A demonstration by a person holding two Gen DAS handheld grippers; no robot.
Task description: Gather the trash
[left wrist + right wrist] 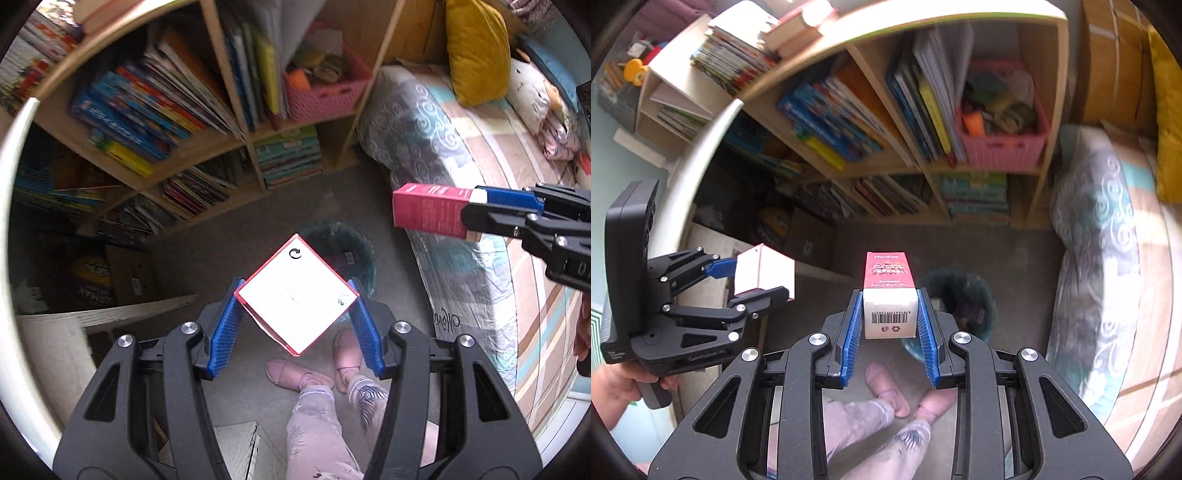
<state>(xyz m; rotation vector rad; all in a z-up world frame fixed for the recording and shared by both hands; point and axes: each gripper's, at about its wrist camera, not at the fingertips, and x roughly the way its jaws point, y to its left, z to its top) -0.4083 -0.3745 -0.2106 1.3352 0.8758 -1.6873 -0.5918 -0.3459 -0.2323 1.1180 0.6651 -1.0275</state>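
Left gripper: the square white-faced carton is clamped corner to corner between the blue fingers, which are held roughly half open by its width.
Right gripper: the narrow pink-and-white carton is gripped at its barcode end; the fingers are nearly closed against its sides.
Pink-and-white carton position: it is seen at 3 o'clock in the left wrist view, projecting from the right gripper.
Square carton position: it is seen at 9 o'clock in the right wrist view.
Waste bin: a dark round bin is located on the floor, below and behind both cartons.
Floor: grey; pink slippers are seen at 6 o'clock.
Surroundings: a bookshelf is located at 12 o'clock, a bed at 3 o'clock.
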